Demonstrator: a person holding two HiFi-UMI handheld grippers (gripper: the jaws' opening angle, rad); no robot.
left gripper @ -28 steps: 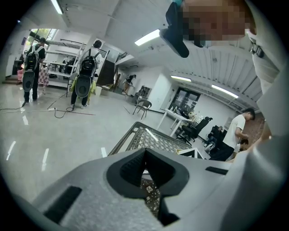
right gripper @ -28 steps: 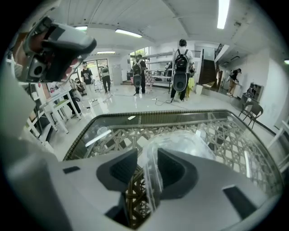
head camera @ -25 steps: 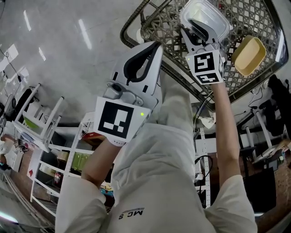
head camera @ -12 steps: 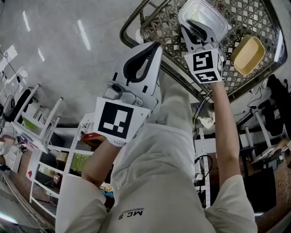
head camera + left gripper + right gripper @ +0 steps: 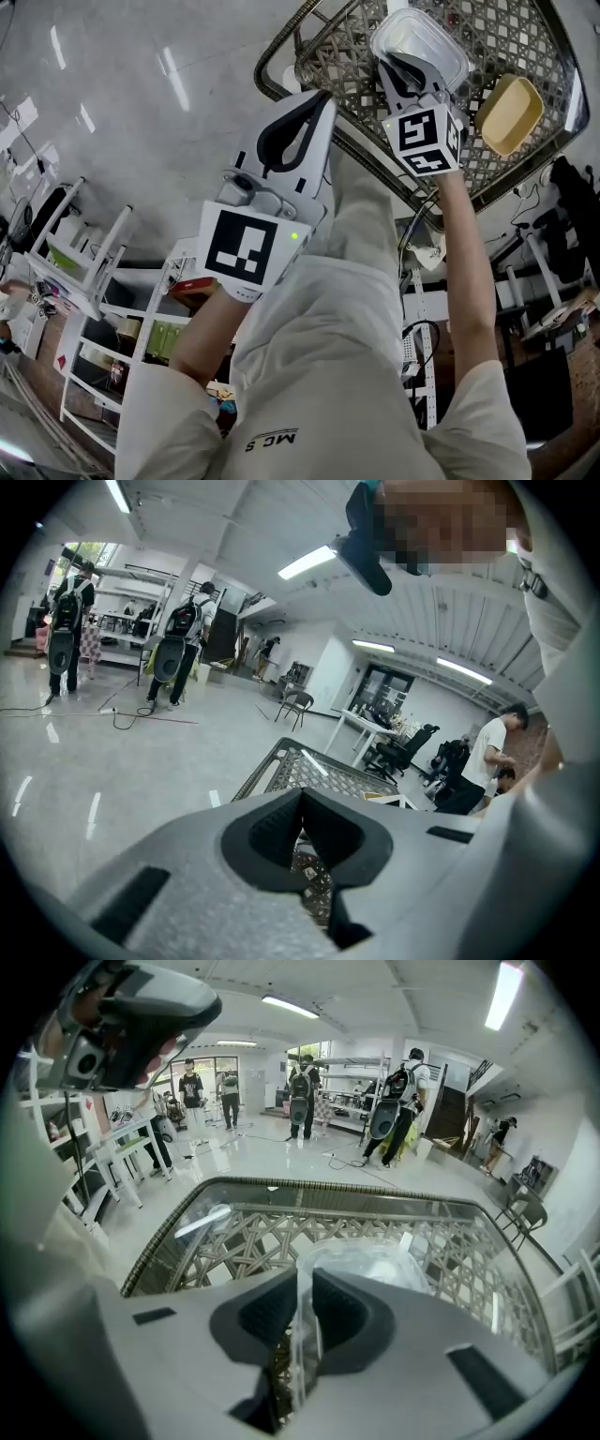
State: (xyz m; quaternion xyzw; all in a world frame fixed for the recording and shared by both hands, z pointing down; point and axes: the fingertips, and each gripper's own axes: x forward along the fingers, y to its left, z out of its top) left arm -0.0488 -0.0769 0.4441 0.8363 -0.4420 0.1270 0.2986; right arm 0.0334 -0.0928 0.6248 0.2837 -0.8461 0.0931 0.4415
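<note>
Right tool (image 5: pixel 305 1302) has pinched in tighter vs. approx. a sec ago: its jaws now stand narrow, clamped on the rim of the clear plastic container (image 5: pixel 422 37), w/ the thin wall upright between the pads. Container has also shifted a bit along the bench (image 5: pixel 347 56), a woven-lattice top under glass. It sits over the lattice, near the bench's middle, just ahead of the right tool. Whether it rests on the glass or is lifted off, can't tell.

Left tool (image 5: pixel 322 98) looks unchanged: jaws together at the tips, nothing between them, held near the bench's rounded corner and apart from the container.

Yellow dish (image 5: pixel 511 114) lies on the bench to the right of the container, not touching it. White shelf rack (image 5: pixel 89 258) stands on the floor, well off to the left.
</note>
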